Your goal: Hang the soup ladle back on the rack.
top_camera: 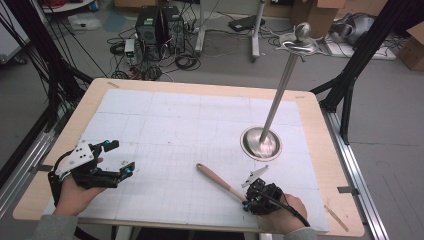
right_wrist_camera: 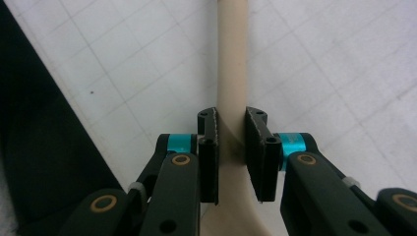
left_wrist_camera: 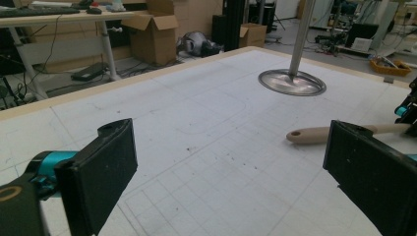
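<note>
Two grippers are at work on the gridded white mat point(top_camera: 190, 125) that covers the table. The right gripper point(top_camera: 250, 200), near the table's near edge in the high view, has its jaws drawn narrow onto the wooden handle point(top_camera: 220, 181) of a utensil; in the right gripper view both black pads meet the sides of the beige handle point(right_wrist_camera: 231, 73), which runs straight up and away from between them, so the handle is clamped. The part of the utensil behind the jaws widens below them, and what it ends in cannot be told. From the grip the handle stretches up and to the left over the mat, its rounded free end well clear of the right gripper and pointing toward the mat's middle. The left gripper point(top_camera: 115, 157) is held at the table's left side, well apart from the handle, with its jaws wide and nothing between them; in the left gripper view the handle's point(left_wrist_camera: 319, 133) tip lies beyond and just inside its right jaw. A metal stand point(top_camera: 261, 142) with a round base and upright pole rests beyond the right gripper, apart from the handle.
</note>
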A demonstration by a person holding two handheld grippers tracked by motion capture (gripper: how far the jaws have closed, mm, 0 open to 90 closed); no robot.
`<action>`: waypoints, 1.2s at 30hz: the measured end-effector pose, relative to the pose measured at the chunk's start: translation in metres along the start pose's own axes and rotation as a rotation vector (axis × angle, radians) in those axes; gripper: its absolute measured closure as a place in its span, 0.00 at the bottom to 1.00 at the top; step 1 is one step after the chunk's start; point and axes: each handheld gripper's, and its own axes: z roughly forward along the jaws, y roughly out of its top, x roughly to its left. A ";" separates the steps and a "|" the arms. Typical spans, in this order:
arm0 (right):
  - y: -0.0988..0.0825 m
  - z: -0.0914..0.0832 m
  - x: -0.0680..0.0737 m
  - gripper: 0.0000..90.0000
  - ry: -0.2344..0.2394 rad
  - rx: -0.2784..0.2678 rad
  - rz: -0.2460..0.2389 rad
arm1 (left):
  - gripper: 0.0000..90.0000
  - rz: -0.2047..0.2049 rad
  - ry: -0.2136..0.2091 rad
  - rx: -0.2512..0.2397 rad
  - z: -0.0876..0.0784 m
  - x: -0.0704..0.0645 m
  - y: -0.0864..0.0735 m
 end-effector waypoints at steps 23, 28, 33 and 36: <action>-0.032 -0.062 -0.028 0.86 0.009 -0.298 0.022 | 0.07 0.004 0.005 -0.003 -0.001 0.000 0.001; -0.043 -0.080 -0.039 0.86 0.008 -0.353 0.026 | 0.07 0.002 0.007 -0.006 -0.002 0.000 0.001; -0.058 -0.093 -0.050 0.86 -0.025 -0.404 -0.010 | 0.07 0.004 0.011 -0.001 -0.002 -0.001 0.001; -0.065 -0.100 -0.055 0.86 -0.037 -0.424 -0.043 | 0.07 0.009 0.012 0.005 -0.002 -0.001 0.000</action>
